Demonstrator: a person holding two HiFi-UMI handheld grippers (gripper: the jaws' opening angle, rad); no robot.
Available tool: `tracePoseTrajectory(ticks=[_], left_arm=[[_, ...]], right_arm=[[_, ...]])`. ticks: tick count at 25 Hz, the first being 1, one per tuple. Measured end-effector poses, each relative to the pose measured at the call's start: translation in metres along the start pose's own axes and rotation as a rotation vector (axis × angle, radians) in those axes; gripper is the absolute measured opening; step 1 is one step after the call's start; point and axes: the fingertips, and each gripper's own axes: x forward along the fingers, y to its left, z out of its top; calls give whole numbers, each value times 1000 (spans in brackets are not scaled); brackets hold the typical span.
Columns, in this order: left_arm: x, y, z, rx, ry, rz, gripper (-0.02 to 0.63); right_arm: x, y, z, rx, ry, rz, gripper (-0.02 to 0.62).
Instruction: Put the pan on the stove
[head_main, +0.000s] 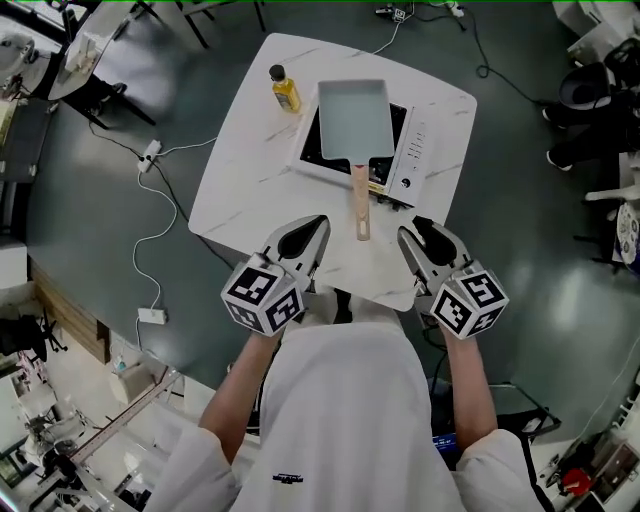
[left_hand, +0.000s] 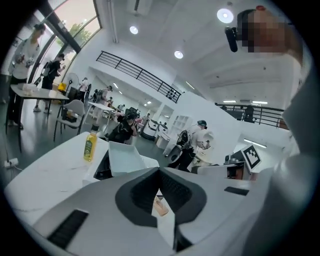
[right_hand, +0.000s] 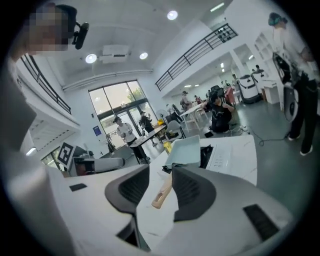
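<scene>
While the left gripper (head_main: 314, 226) hangs over the near edge of the white table (head_main: 240, 190) with its jaws pressed together on nothing, the task looks as good as finished. Farther back, an oil bottle (head_main: 284, 88) stands upright just left of the stove (head_main: 412, 150), and it appears largely full of yellow liquid. At centre, the rectangular pan (head_main: 352, 118) sits flat on the stove's dark cooking surface. Its wooden handle (head_main: 360, 200) reaches over the stove's front edge toward the person, and the pan's pale inside appears empty. The right gripper (head_main: 414, 230), level with its partner and just right of the handle's end, has its jaws a modest way apart with nothing gripped; the handle lies beyond them. On this evidence the placing is done, and only drawing the tongs clear is left.
</scene>
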Motion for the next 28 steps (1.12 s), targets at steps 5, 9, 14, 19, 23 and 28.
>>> tracePoseTrajectory(ticks=[5, 9, 14, 19, 23, 28], left_arm=[[-5, 1, 3, 51, -11, 29, 0], [-9, -7, 6, -13, -28, -19, -2], [-9, -13, 15, 77, -64, 30, 0], [-6, -11, 18, 95, -82, 44, 0], [-5, -12, 19, 106, -79, 38, 0], [-7, -14, 17, 104, -75, 38, 0]], right_arm=[[-10, -10, 18, -72, -78, -65, 33], [-12, -13, 23, -91, -94, -91, 5], [-14, -10, 29, -155, -119, -115, 5], [-15, -5, 34, -185, -137, -127, 5], [-17, -5, 37, -197, -143, -130, 5], [-17, -2, 36, -219, -138, -132, 5]])
